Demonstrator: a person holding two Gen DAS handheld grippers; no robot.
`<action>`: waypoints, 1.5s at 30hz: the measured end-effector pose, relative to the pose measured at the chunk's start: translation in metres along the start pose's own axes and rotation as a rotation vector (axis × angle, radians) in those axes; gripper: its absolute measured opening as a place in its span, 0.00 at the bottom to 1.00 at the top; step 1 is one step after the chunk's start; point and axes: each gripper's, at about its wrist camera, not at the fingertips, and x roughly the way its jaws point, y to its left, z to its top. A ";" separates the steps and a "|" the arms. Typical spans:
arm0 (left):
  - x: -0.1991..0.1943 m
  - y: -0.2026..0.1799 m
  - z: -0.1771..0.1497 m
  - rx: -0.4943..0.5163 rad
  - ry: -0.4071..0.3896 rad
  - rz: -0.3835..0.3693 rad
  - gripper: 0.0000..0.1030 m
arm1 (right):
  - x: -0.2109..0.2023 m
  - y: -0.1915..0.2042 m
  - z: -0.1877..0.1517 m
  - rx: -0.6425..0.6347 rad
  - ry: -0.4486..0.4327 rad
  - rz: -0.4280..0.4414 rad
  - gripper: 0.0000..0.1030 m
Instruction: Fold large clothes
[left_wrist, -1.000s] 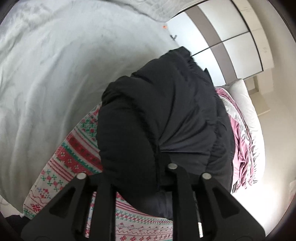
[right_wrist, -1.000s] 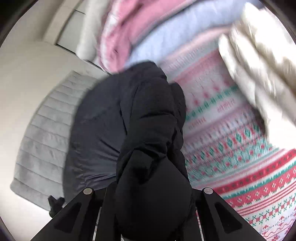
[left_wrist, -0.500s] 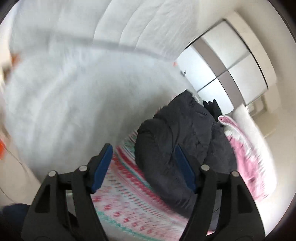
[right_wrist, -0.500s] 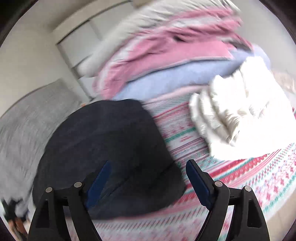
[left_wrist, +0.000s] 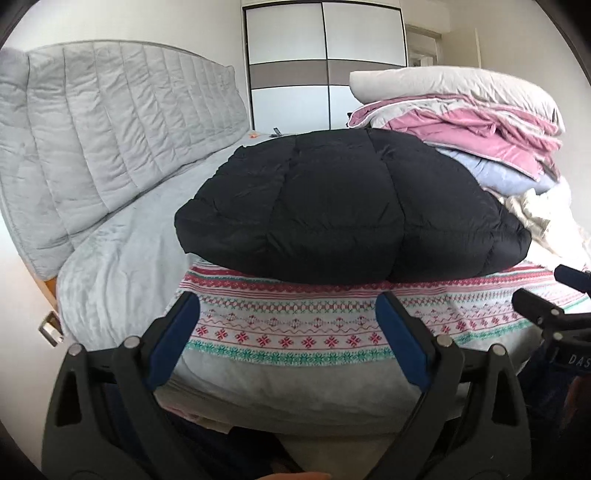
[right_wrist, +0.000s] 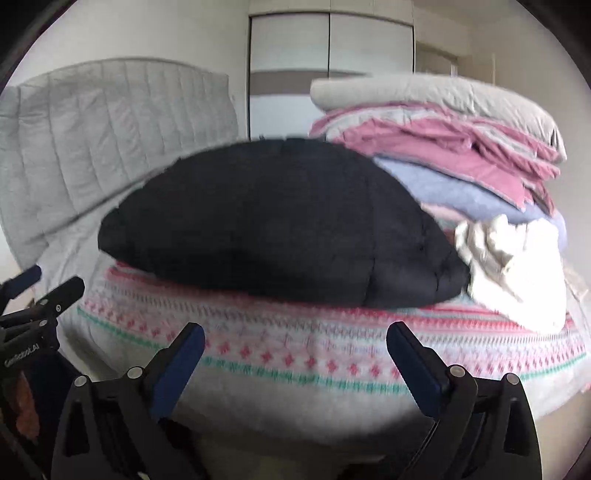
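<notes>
Left wrist view: left claw (left_wrist: 288, 325) released, empty, short of the bed (left_wrist: 122, 243).
Jacket position: black puffer jacket (left_wrist: 347, 210) lies folded on the patterned blanket (left_wrist: 295, 325).
Right wrist view: right claw (right_wrist: 295, 354) released, empty; jacket (right_wrist: 273, 221) beside the cream garment (right_wrist: 513, 258).
Handling: probably light, soft, springy, slippery shell; best gripped at a quilted edge.

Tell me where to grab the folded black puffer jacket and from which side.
Take the black puffer jacket by its bulging near edge, coming from the front, low over the patterned blanket. That rounded fold overhangs slightly toward both open grippers; stacked bedding crowds its right.
</notes>
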 end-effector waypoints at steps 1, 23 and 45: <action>0.000 -0.002 -0.001 -0.001 0.000 0.015 0.93 | 0.002 -0.001 -0.002 0.033 0.012 -0.005 0.97; 0.030 0.000 -0.004 -0.063 0.143 0.010 0.97 | -0.010 0.009 0.002 0.064 -0.018 -0.182 1.00; 0.042 -0.012 -0.004 -0.043 0.175 -0.022 0.97 | 0.002 0.002 0.003 0.066 0.009 -0.179 1.00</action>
